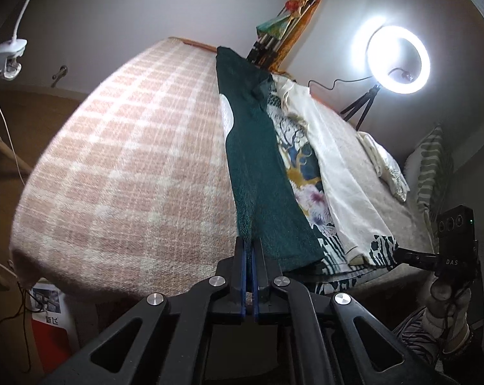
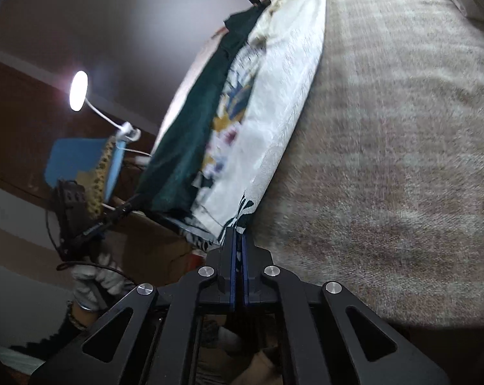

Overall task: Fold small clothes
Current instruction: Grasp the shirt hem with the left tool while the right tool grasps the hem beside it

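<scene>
Pinching the garment [image 1: 267,192] hem — left gripper [image 1: 250,247] closed on green edge, right gripper [image 2: 238,237] clamped on white edge.

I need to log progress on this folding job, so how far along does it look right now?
Done: the garment is doubled lengthwise into a narrow strip on the checked blanket, dark green side over the printed white side. In hand: left gripper and right gripper each have their jaws shut on a near-end corner. Left: the crosswise fold, and the crumpled white cloth beyond looks unfolded.
</scene>
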`<state>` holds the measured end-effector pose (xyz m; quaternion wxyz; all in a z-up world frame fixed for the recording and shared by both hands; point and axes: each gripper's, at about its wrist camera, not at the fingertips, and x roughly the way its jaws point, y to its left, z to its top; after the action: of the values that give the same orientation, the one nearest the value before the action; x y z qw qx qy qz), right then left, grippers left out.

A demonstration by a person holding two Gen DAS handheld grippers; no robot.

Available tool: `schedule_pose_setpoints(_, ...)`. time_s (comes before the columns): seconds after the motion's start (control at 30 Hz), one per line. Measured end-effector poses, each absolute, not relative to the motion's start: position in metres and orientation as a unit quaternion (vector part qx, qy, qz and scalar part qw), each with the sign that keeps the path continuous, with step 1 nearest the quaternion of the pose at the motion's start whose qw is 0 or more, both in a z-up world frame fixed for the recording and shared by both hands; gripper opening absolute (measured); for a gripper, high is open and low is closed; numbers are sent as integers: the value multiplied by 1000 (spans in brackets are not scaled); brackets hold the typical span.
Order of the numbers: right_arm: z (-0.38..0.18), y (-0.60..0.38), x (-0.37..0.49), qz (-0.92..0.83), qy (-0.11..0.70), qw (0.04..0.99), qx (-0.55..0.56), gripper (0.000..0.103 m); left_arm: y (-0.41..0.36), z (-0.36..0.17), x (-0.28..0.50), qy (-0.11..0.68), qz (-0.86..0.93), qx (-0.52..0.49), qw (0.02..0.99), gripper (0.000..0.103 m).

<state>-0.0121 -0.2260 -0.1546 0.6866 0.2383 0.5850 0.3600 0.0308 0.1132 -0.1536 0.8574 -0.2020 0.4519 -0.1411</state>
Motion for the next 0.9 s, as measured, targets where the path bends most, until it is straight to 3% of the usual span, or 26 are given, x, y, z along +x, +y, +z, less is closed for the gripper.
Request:
schedule_pose_setpoints(0.33,-180,-217,-15,337,618,678,212,2,103,-195,35,492,-122,-182,842,0)
schedule_pose_setpoints(0.9,-160,-235,33,344,574,681,297,2,95,-140,92,445,-151,-200,860,0)
